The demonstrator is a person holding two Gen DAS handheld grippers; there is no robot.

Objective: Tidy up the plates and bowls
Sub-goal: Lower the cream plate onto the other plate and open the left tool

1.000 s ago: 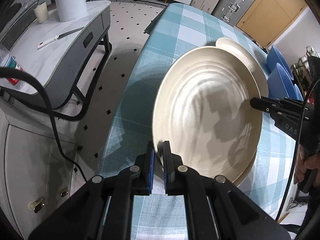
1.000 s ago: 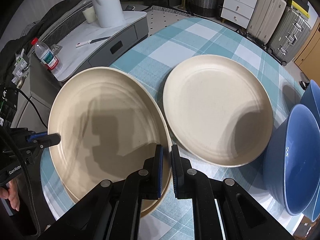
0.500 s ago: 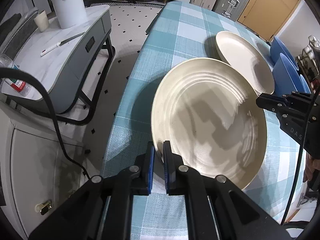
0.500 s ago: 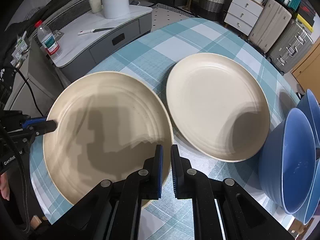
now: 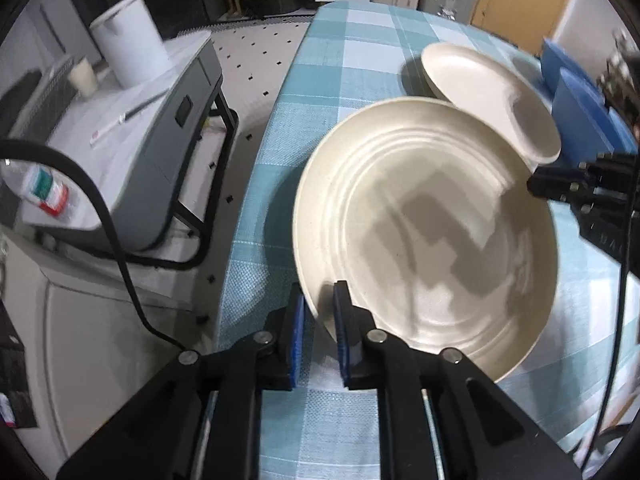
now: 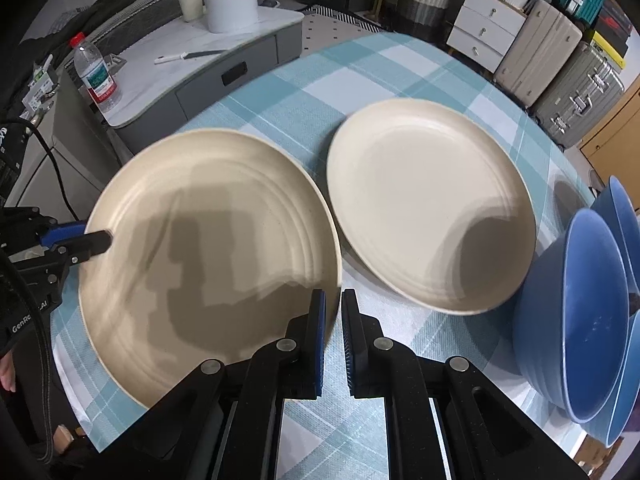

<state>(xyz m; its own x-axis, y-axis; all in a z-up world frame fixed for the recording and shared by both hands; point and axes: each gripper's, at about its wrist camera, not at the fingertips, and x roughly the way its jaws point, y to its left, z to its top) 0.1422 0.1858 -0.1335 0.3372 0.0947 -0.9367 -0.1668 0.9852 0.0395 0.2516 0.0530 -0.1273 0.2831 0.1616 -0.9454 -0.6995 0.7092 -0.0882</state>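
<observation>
1. Plates come first: the big round cream plate with ring grooves (image 5: 428, 236) lies near the table edge on the blue-and-white checked tablecloth (image 5: 320, 92).
2. The left gripper (image 5: 319, 332) has the plate's rim between its blue pads, and its jaws are opening, no longer pressing.
3. The right gripper (image 6: 333, 340) is closed on nothing, just beside the plate's other edge.
4. The plate could slide toward the table edge if a finger catches the rim while pulling away.
5. The second plain cream plate (image 6: 432, 204) sits just beside it, so a bump could knock them together.
6. The two deep blue bowls (image 6: 580, 320) are nested on their sides, and I see nothing in them.
7. Both plates look empty too.
</observation>
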